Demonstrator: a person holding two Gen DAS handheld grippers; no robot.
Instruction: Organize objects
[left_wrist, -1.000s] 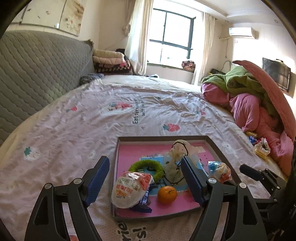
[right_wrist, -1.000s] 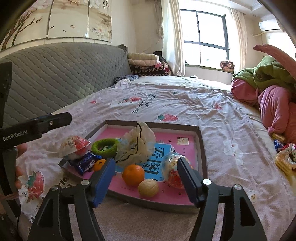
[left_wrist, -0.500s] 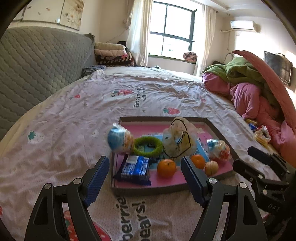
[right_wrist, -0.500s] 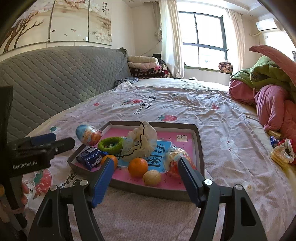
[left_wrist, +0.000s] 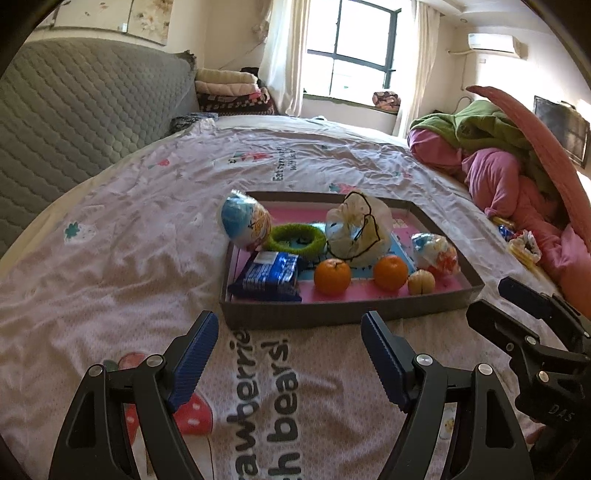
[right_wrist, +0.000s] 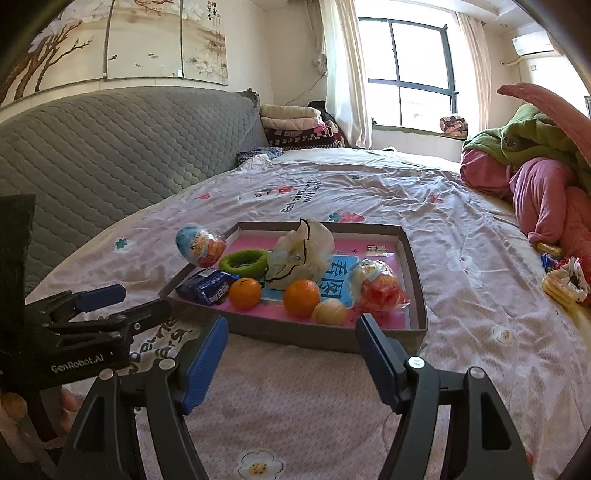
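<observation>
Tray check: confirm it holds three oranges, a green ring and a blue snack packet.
Not three: the tray holds two oranges, as the left wrist view shows; the paler round thing beside them is no orange. The green ring and blue snack packet are there.

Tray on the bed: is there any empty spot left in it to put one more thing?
The tray has bare pink floor along its far wall, behind the white bag, and at the near right corner. The near left is packed: blue packet, two oranges, green ring. The bedsheet before the tray is open.
</observation>
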